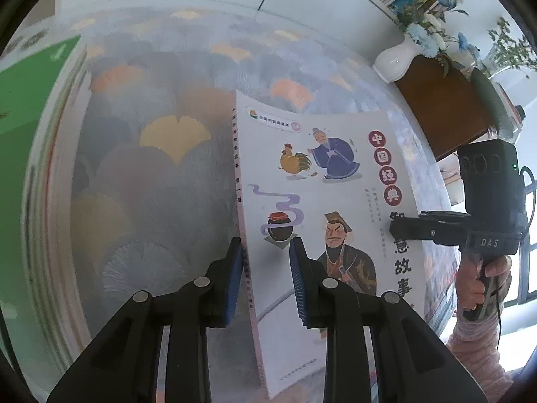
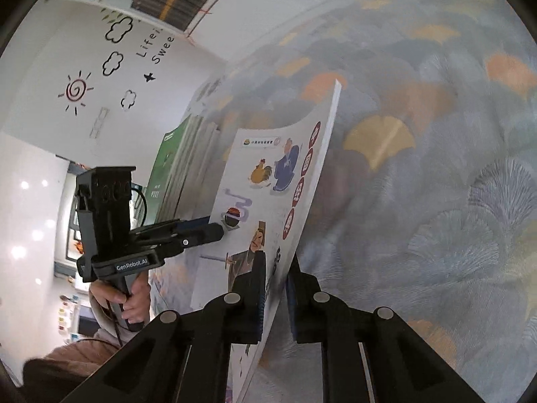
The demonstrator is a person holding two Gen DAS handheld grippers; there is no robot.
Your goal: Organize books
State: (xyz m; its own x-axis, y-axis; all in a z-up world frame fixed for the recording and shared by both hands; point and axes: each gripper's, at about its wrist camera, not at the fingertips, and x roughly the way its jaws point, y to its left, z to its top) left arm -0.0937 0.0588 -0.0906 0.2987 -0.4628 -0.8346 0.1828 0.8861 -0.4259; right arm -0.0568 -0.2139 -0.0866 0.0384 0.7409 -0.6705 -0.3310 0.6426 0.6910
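- The left gripper is clamped narrow on the spine side of a thin illustrated storybook. The blue pads sit on either face of its lower edge.
- The right gripper is pinched on the opposite long edge, at about 6 o'clock in its own view. In the left wrist view it reaches in from 3 o'clock.
- The storybook hangs between the two grippers above the fan-patterned tablecloth. Its cover faces up and bows visibly in the middle.
- A stack of books with a green cover stands at about 9 o'clock in the right wrist view, likely the destination.
- Risk: both grips hold only a narrow margin, so the flexible cover could slide out if the hands drift apart or twist unevenly.
- Risk: pushing the hands together would buckle or crease the pages.
- Risk: a white vase of flowers at 1 o'clock in the left wrist view could be knocked by a wide swing.
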